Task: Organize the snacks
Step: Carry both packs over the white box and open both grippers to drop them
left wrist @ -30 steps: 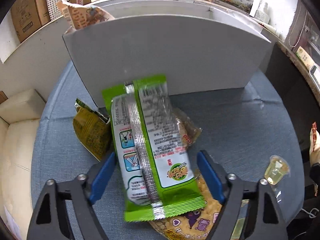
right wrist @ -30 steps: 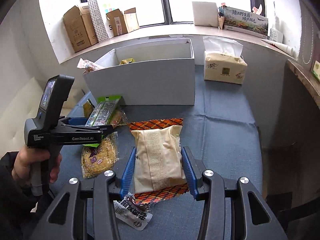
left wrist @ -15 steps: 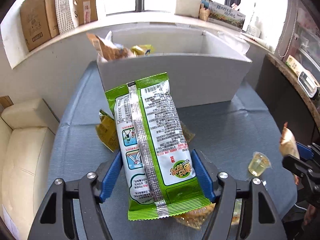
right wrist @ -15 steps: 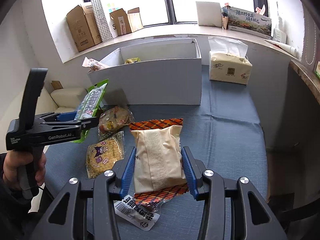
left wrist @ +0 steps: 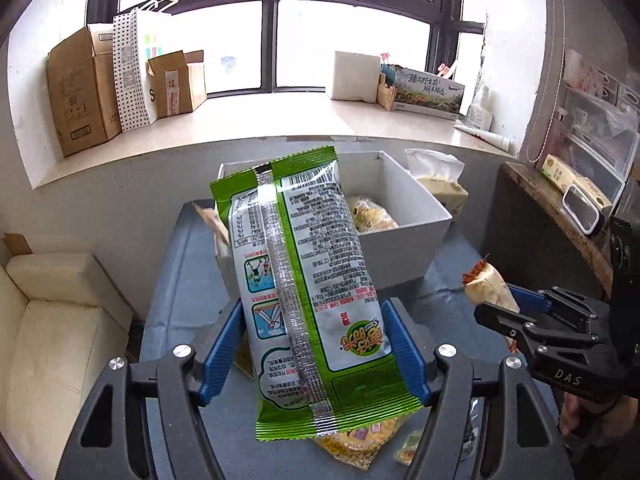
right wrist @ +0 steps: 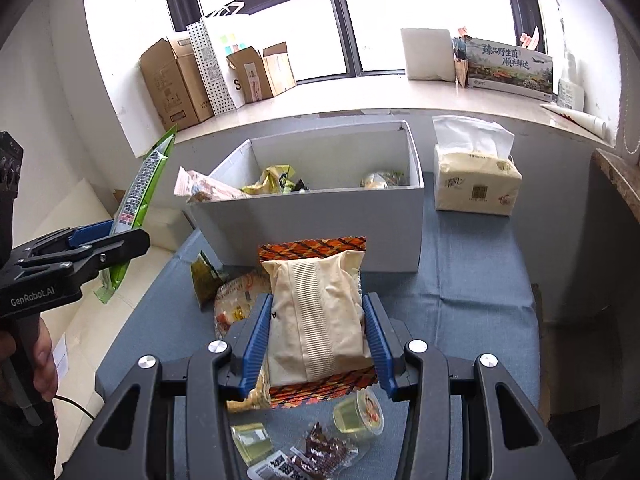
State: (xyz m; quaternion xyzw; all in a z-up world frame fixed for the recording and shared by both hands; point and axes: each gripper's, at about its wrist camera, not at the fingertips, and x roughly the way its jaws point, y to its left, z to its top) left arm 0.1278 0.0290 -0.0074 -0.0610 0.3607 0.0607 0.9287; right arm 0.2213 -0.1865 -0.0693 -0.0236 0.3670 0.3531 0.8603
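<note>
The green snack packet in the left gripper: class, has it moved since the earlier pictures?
Yes. In the right wrist view, the green snack packet has risen from table level beside the white box to above its rim.

storage box (right wrist: 320,228): at table's (right wrist: 472,280) far edge, snack packets inside | tissue pack (right wrist: 476,184): right of box, far right corner | jelly cups (right wrist: 358,410): near edge | loose snack packets (right wrist: 234,308): before box, toward left edge | cardboard boxes (right wrist: 176,84): on windowsill behind, left
</note>
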